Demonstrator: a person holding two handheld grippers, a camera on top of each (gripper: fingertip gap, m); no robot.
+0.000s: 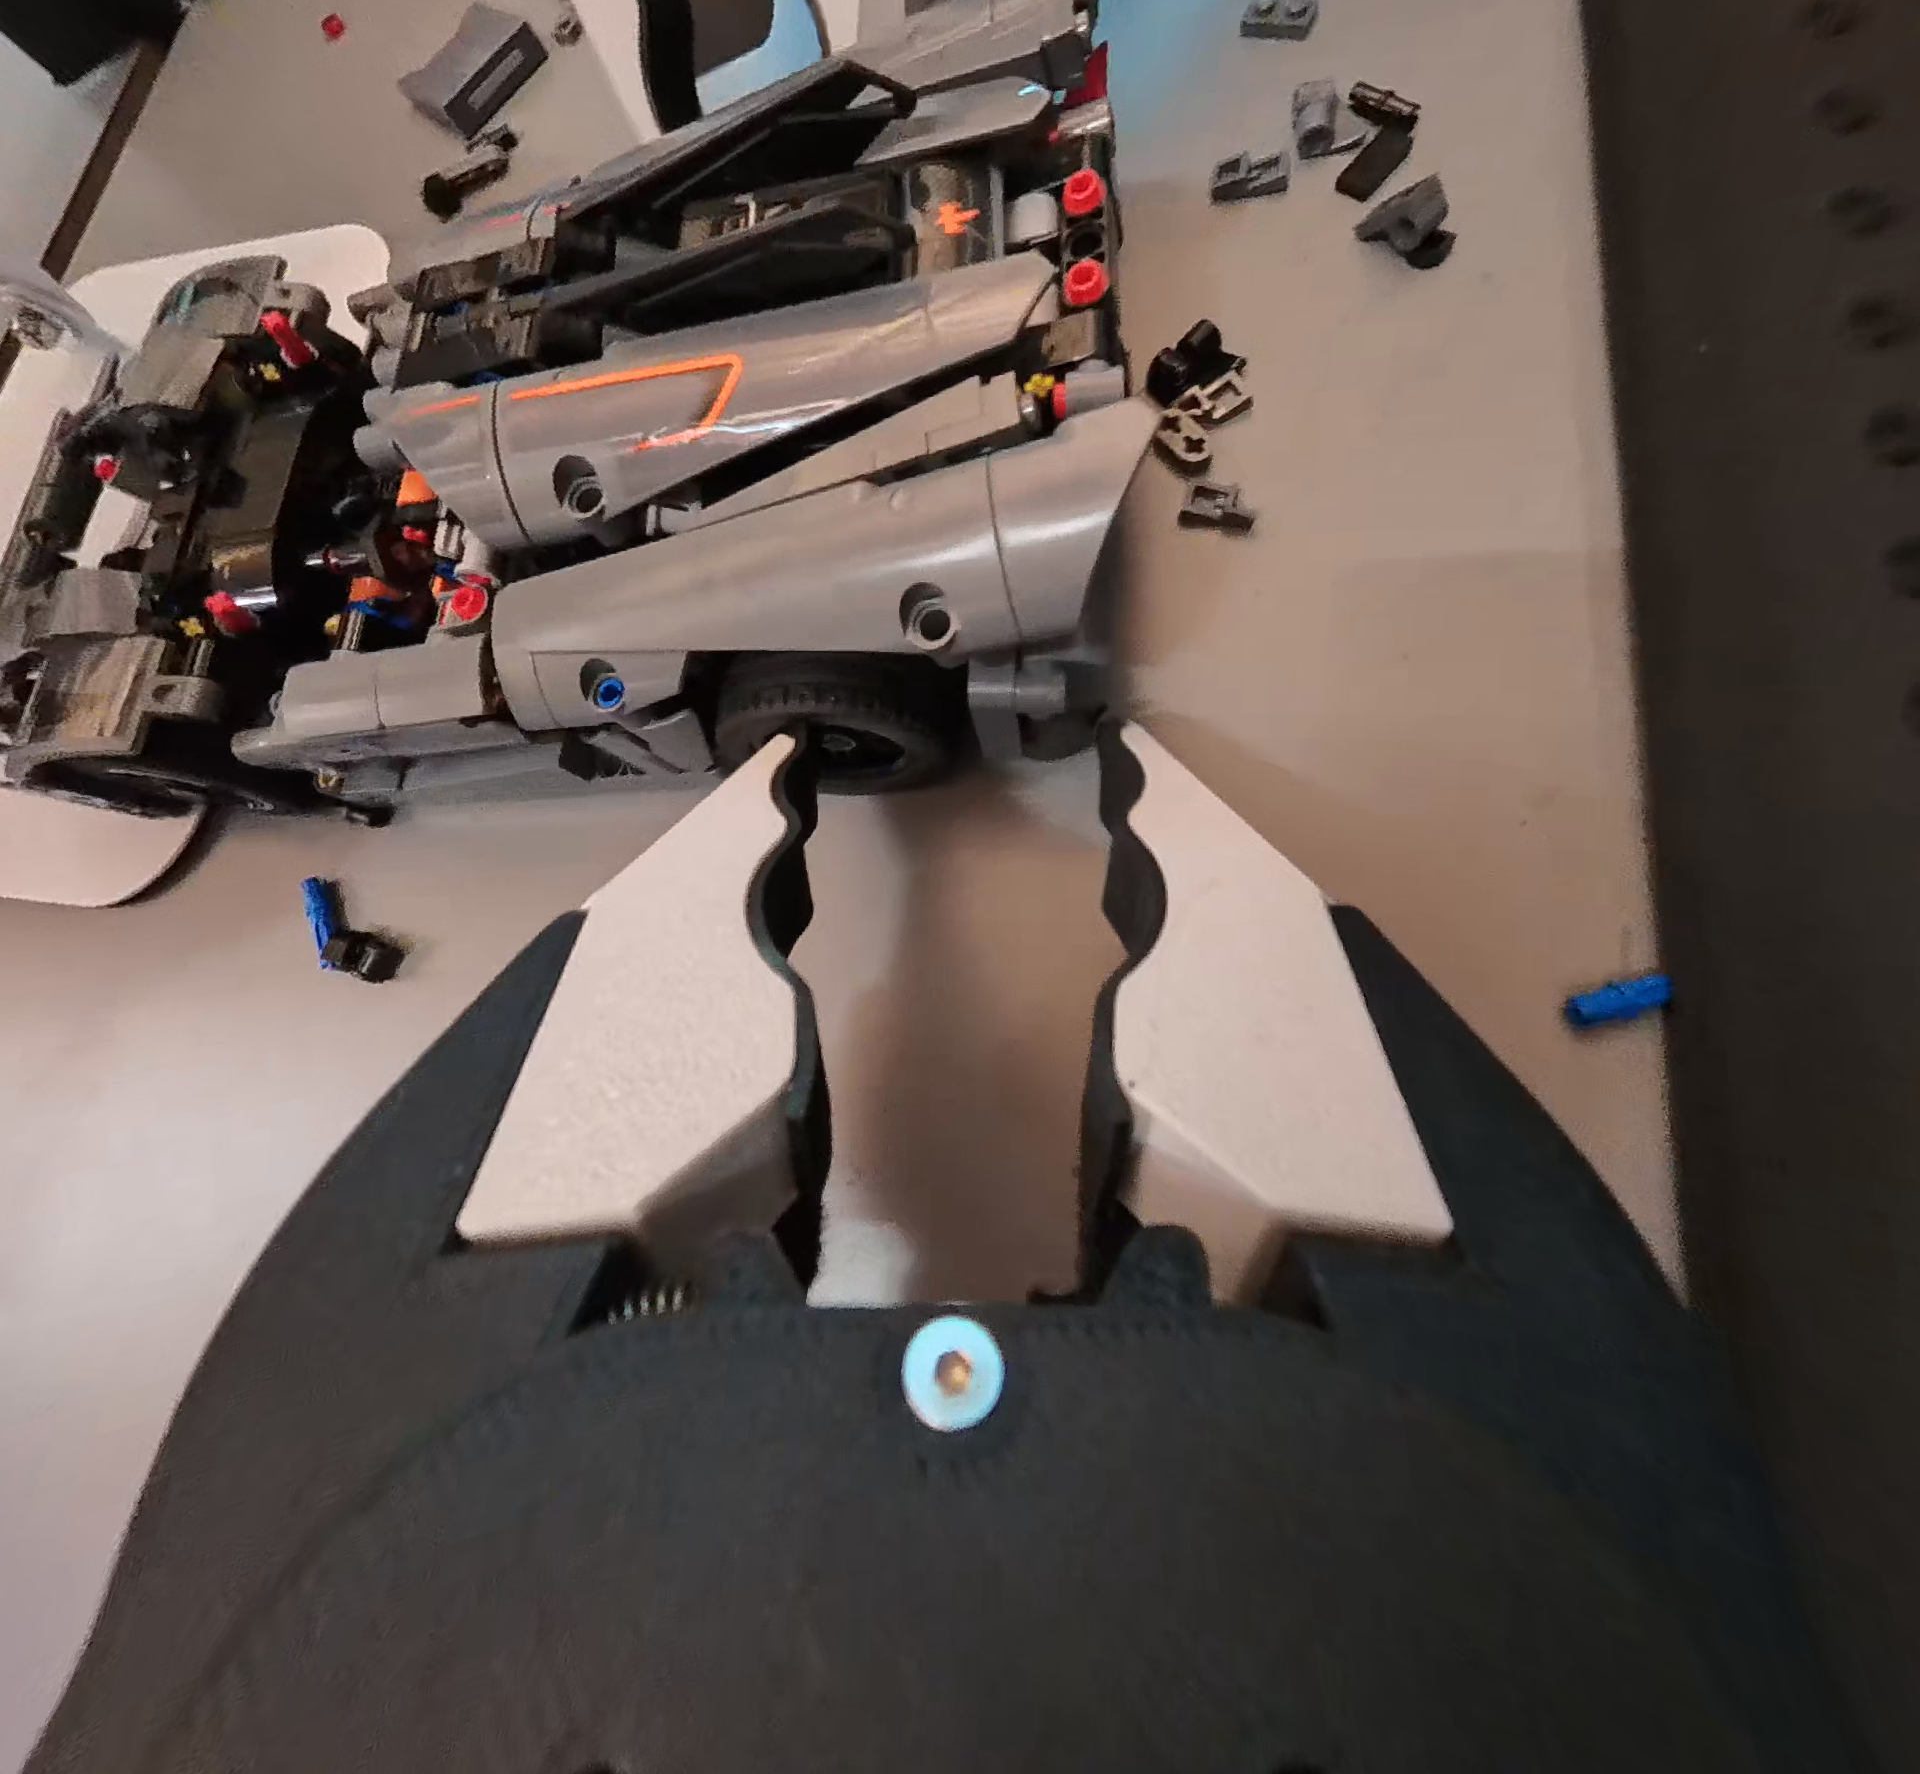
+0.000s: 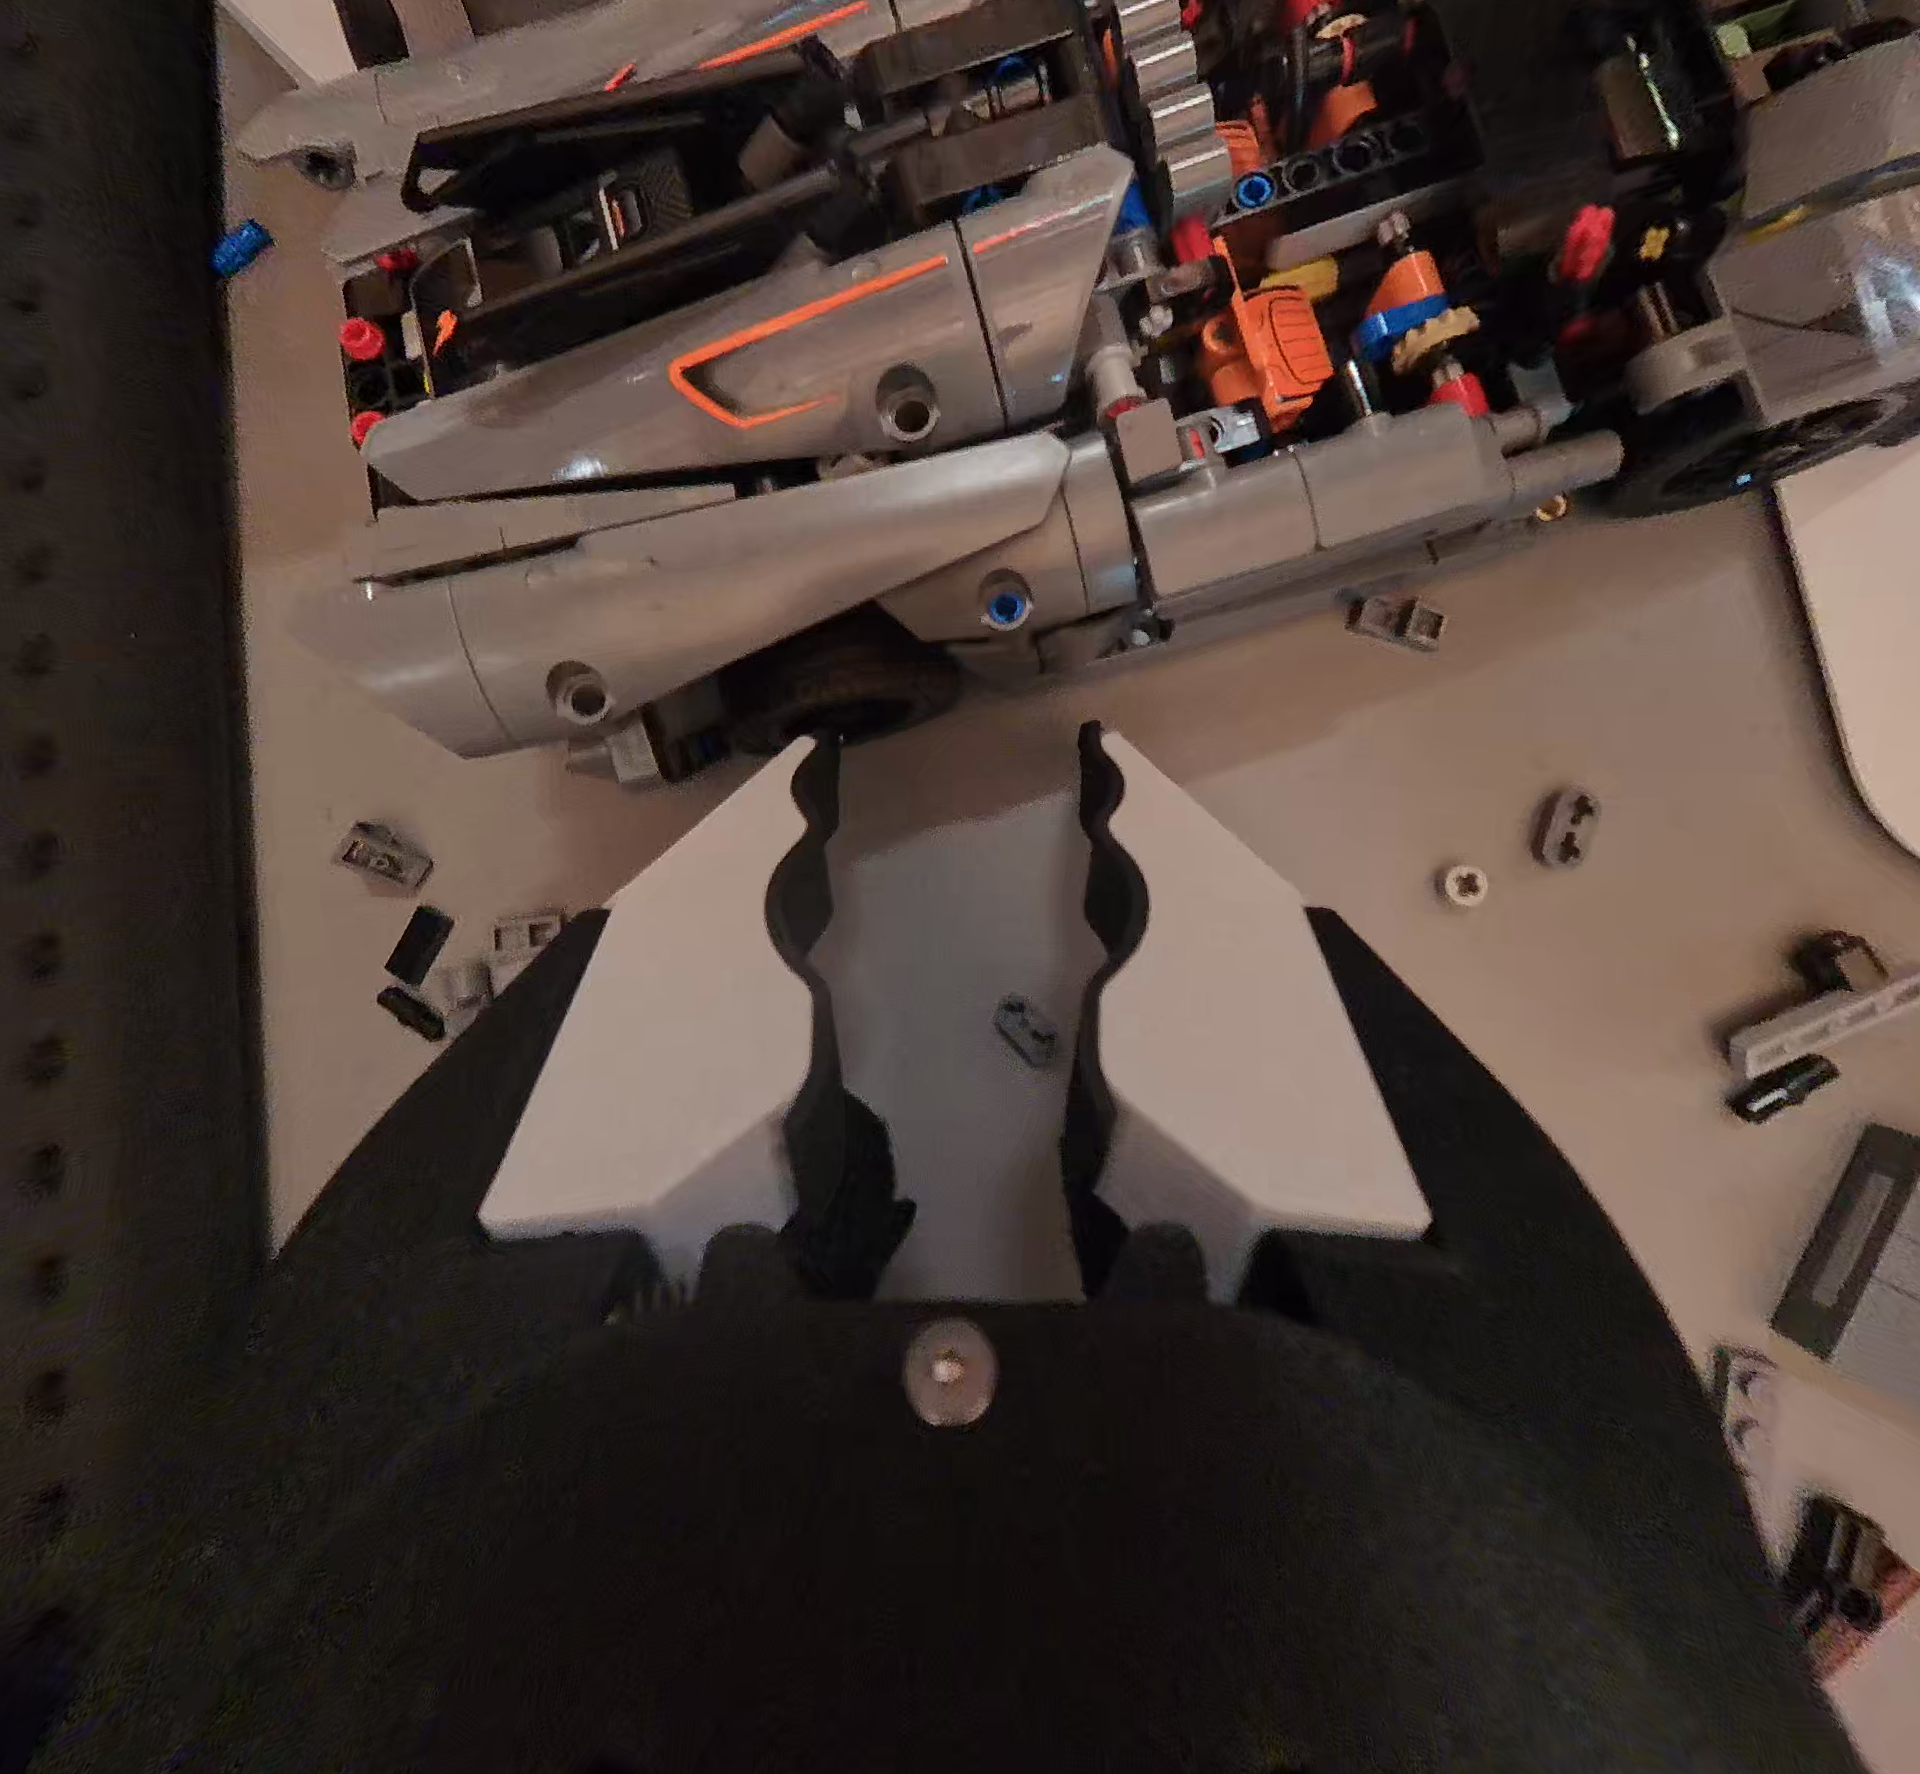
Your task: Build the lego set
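Beside the grey lego car (image 1: 727, 477), both tongs (left (image 1: 945, 737), right (image 2: 948, 737)) gape empty.

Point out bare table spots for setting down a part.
Bare: table between the grey brick-built car, the blue pin and the left claw. Crowded: loose dark grey pieces beyond the car's tail.

**Half-built grey car on the table**

The grey lego car (image 1: 727, 477) (image 2: 831, 436) stands on its black wheels — orange-striped panels fitted, middle open, showing orange, red and blue mechanism. Loose grey and black pieces (image 1: 1340, 155) (image 2: 416, 945) lie scattered beside it.
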